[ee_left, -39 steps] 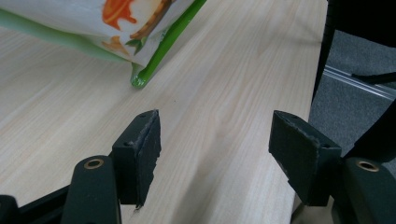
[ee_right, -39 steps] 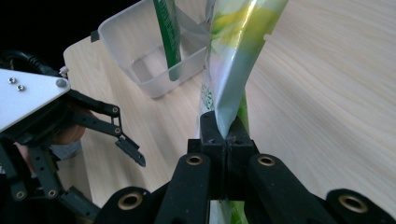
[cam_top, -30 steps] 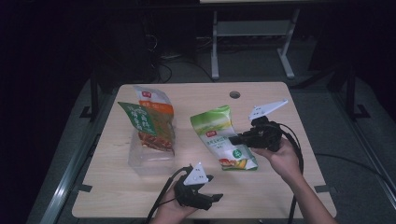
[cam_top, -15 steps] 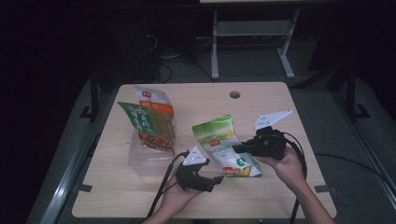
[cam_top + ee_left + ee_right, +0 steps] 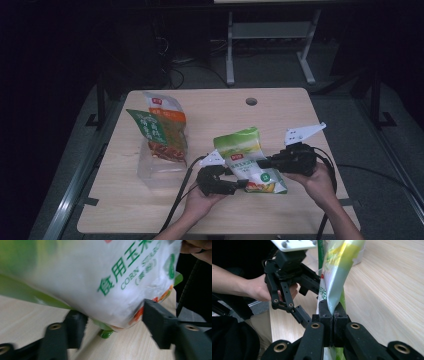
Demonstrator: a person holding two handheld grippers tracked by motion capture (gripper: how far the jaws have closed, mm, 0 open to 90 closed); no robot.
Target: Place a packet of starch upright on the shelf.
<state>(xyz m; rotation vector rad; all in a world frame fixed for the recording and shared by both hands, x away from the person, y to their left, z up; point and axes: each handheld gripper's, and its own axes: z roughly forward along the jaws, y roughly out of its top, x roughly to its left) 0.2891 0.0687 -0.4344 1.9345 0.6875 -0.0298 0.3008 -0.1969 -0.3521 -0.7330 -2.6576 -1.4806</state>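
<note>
Hanging upright just above the counter's near edge, the corn starch bag is being pinched at its side edge by your right gripper, fingers pressed fully together on the film. Your left gripper is sitting at the bag's bottom corner, fingers spread wide on either side, not clamping. An orange-green snack bag is lying well apart, far left.

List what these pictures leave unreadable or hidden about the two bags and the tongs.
- Corn starch bag: top cut off by the left gripper view's edge, left part blurred.
- Its lower edge: hidden inside the right tongs, right gripper view.
- Orange-green bag: print too small, high view.
- Left tongs: tips hidden behind the bag, high view.
</note>
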